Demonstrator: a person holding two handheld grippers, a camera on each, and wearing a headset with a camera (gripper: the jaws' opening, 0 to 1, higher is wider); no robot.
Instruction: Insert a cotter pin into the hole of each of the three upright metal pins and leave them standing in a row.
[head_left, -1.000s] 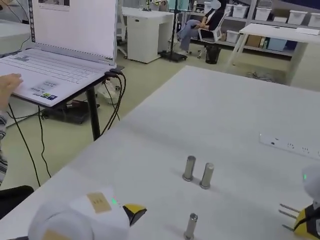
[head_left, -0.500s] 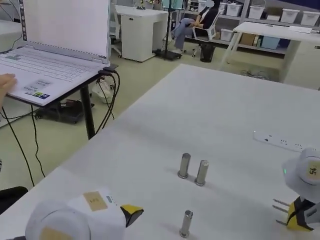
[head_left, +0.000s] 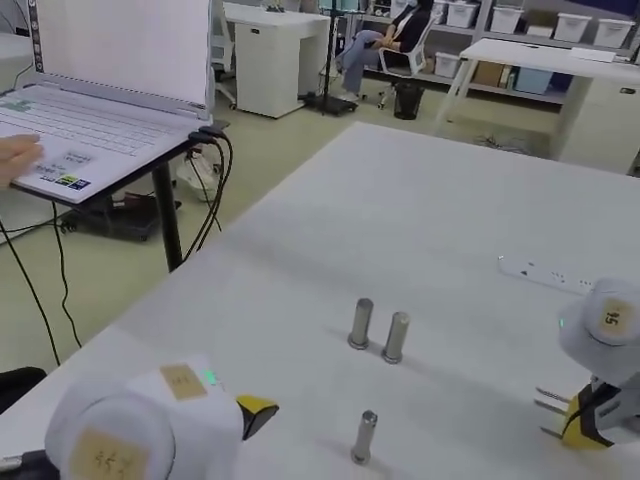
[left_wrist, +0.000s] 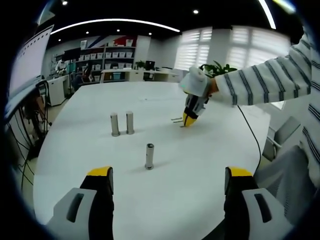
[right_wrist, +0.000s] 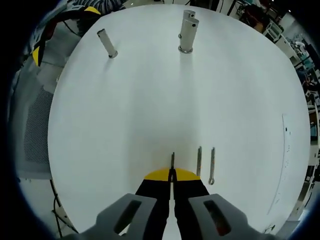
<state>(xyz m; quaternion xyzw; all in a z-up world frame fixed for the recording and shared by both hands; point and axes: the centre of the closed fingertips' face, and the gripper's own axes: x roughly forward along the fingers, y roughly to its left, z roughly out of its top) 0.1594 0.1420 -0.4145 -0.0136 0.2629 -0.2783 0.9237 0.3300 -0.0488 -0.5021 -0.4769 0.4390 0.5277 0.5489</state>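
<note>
Three upright metal pins stand on the white table (head_left: 430, 220): two close together (head_left: 360, 324) (head_left: 396, 337) and one apart, nearer me (head_left: 365, 437). In the left gripper view they are the pair (left_wrist: 115, 124) (left_wrist: 130, 122) and the single pin (left_wrist: 149, 156). My right gripper (right_wrist: 172, 176) is shut on a cotter pin (right_wrist: 172, 161) that sticks out from its tips. Two more cotter pins (right_wrist: 199, 161) (right_wrist: 212, 165) lie on the table just beside it. The right gripper (head_left: 578, 428) is low at the table's right side. My left gripper (left_wrist: 168, 176) is open and holds nothing, short of the single pin.
A laptop (head_left: 100, 110) sits on a stand off the table's left edge, with a hand (head_left: 15, 158) on it and cables hanging below. A white power strip (head_left: 535, 272) lies at the right. A seated person and shelves are far behind.
The head view has shifted a little. My right gripper has edged in toward the cotter pins at the right. The three upright pins have not moved.
</note>
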